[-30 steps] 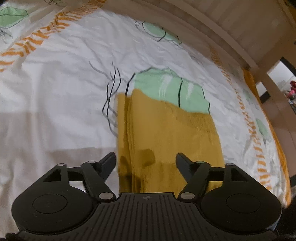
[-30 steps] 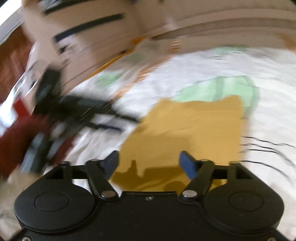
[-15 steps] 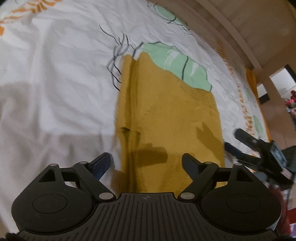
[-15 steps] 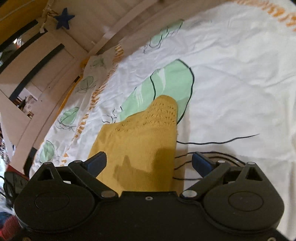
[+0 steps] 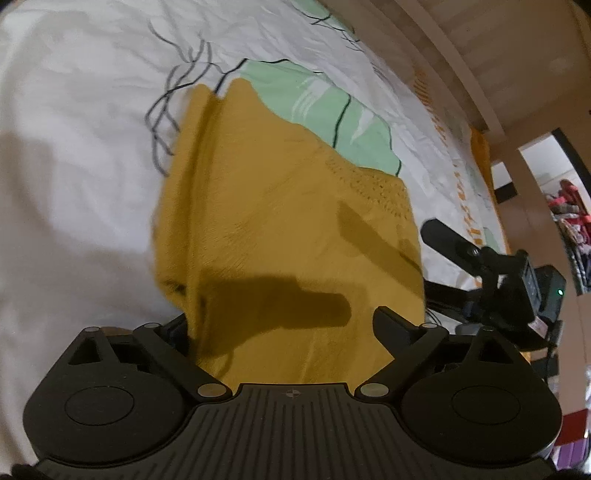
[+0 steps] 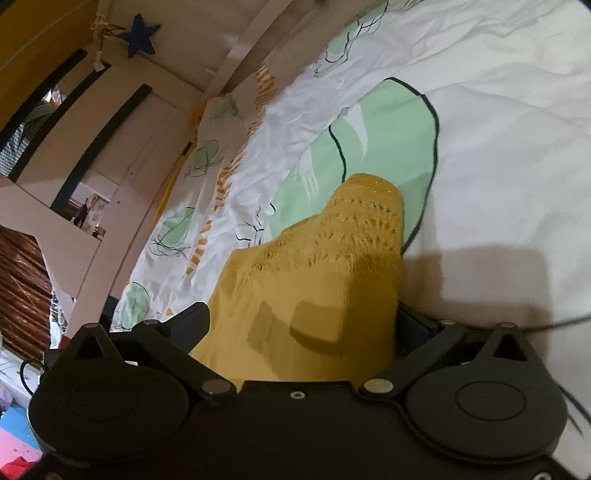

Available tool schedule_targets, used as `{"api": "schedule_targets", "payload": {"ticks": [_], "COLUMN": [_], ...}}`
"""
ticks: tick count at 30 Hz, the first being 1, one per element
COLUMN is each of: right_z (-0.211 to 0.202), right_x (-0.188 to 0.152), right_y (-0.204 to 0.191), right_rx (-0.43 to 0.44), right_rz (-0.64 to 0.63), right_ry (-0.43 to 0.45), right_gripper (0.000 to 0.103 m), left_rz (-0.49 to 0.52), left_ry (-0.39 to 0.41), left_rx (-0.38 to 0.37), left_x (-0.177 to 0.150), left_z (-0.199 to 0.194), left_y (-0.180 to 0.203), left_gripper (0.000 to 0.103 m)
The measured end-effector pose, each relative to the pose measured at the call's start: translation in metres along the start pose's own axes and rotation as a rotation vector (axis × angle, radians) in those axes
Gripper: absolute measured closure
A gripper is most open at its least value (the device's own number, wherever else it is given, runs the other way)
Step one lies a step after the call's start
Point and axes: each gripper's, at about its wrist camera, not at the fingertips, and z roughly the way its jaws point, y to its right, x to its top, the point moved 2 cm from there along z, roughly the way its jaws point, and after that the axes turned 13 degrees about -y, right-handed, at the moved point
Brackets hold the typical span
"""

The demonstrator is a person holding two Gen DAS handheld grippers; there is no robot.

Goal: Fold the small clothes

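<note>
Bedding fills most of both views: a white, wrinkled bed sheet (image 5: pixel 74 155) printed with pale green leaf shapes, thin black line drawings and orange dashed bands. Light wooden bed framing (image 5: pixel 461 55) is seen along the upper right of the left wrist view; in the right wrist view the same kind of wood runs across the upper left, and only there a dark blue star (image 6: pixel 142 35) is seen hanging on it. Only the left wrist view shows the doorway at its right edge.

On the sheet lies the mustard knitted garment (image 5: pixel 280 206), folded into a long strip. Its fabric is finely ribbed, with an openwork lace band at one far corner, shown more clearly in the right wrist view (image 6: pixel 332 266) as rows of small holes. In the left wrist view its long axis runs from the bottom centre up toward the upper left, its far end overlapping a green leaf; layered edges are stacked along its left side.

The left claw (image 5: pixel 280 325) is seen spread wide, its jaws having just been opening, with the garment's near end between them but not pinched. The right claw (image 6: pixel 303 325) is likewise spread wide after opening, straddling the strip's width without pressing it; it also appears at the right edge of the left wrist view (image 5: pixel 480 266).
</note>
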Motion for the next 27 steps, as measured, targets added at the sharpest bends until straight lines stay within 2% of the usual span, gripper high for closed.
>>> {"api": "schedule_targets", "payload": {"ticks": [4, 7, 10, 13, 14, 15, 16, 17, 18, 19, 20, 22, 27], "right_z": [0.000, 0.002, 0.001, -0.001, -0.002, -0.002, -0.002, -0.002, -0.001, 0.000, -0.002, -0.008, -0.033], "right_x": [0.008, 0.011, 0.008, 0.006, 0.005, 0.005, 0.005, 0.006, 0.006, 0.006, 0.004, -0.001, -0.024], "right_y": [0.008, 0.007, 0.004, 0.004, 0.005, 0.004, 0.003, 0.002, 0.002, 0.004, 0.006, 0.004, -0.016], "right_rx": [0.049, 0.047, 0.044, 0.050, 0.053, 0.050, 0.032, 0.004, -0.033, -0.067, -0.056, -0.058, -0.116], "right_rz": [0.031, 0.026, 0.002, -0.023, -0.025, -0.027, -0.023, -0.017, -0.006, 0.023, 0.052, 0.082, 0.082], "right_ry": [0.008, -0.010, -0.023, -0.022, -0.020, -0.021, -0.021, -0.028, -0.044, -0.065, -0.066, -0.050, -0.044], "right_gripper": [0.000, 0.000, 0.000, 0.001, 0.001, 0.003, 0.007, 0.027, 0.055, 0.059, 0.060, 0.061, 0.061], "left_rz": [0.022, 0.017, 0.012, -0.012, -0.023, -0.031, -0.041, -0.059, -0.081, -0.103, -0.109, -0.074, -0.077], "left_ry": [-0.011, -0.030, -0.043, -0.056, -0.061, -0.065, -0.068, -0.074, -0.085, -0.095, -0.100, -0.101, -0.142], "left_rx": [-0.001, -0.046, -0.059, -0.071, -0.078, -0.078, -0.078, -0.092, -0.117, -0.155, -0.170, -0.163, -0.234], "left_x": [-0.003, -0.010, -0.021, -0.027, -0.027, -0.027, -0.026, -0.025, -0.024, -0.023, -0.021, -0.023, -0.043], "left_z": [0.002, 0.002, 0.000, -0.004, -0.005, -0.006, -0.006, -0.005, -0.003, -0.001, 0.002, 0.000, -0.002], "left_y": [0.006, 0.007, 0.008, 0.006, 0.004, 0.001, -0.001, -0.006, -0.010, -0.014, -0.016, -0.012, -0.003], "left_gripper": [0.008, 0.008, 0.013, 0.023, 0.031, 0.046, 0.056, 0.080, 0.086, 0.086, 0.087, 0.087, 0.087]}}
